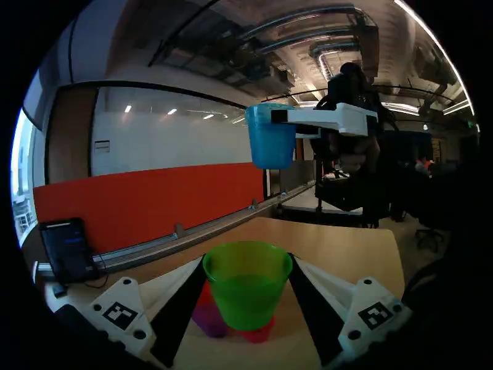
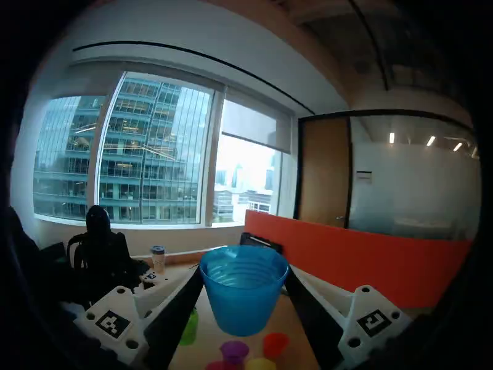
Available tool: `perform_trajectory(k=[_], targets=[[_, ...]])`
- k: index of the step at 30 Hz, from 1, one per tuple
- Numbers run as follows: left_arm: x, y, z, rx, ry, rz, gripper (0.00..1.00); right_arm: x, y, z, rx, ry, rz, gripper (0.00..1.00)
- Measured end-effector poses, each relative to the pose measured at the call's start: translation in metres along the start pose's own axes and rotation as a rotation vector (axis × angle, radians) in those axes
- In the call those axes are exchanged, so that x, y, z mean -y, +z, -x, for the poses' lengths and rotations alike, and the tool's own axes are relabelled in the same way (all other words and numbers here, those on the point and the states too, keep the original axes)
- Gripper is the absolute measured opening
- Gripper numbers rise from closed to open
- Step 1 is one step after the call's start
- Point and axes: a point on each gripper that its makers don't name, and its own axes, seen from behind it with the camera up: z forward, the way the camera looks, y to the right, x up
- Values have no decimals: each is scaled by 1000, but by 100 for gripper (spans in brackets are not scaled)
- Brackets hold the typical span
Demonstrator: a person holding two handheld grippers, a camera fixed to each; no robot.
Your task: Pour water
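My left gripper (image 1: 246,296) is shut on a green cup (image 1: 248,290), held upright just above the wooden table (image 1: 345,246). High beyond it, the right gripper (image 1: 289,117) holds a blue cup (image 1: 270,137) upright in the air, a person's hand behind it. In the right gripper view, my right gripper (image 2: 244,296) is shut on that blue cup (image 2: 243,296), ribbed inside. The green cup (image 2: 190,327) shows far below at the left, partly hidden by a finger. I cannot tell whether either cup holds water.
A purple cup (image 1: 209,317) and a red cup (image 1: 257,335) sit on the table under the green cup. Small purple (image 2: 234,351) and orange (image 2: 274,344) cups lie below the blue cup. A dark tablet (image 1: 66,250) stands at the left. A bottle (image 2: 158,258) and backpack (image 2: 101,253) rest by the window.
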Motion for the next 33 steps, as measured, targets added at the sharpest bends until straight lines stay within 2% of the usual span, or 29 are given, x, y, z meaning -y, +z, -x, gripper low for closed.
perform_trajectory(k=[5,20,33], targets=[[9,-4,10,23,1,-17,89,-12,-9,24,36,-25,26,93],[34,-18,58,163,19,-63,89,-40,-38,117,198,-7,59,93],[40,-13,115,311,12,-54,89,-41,-55,193,342,23,31,93]])
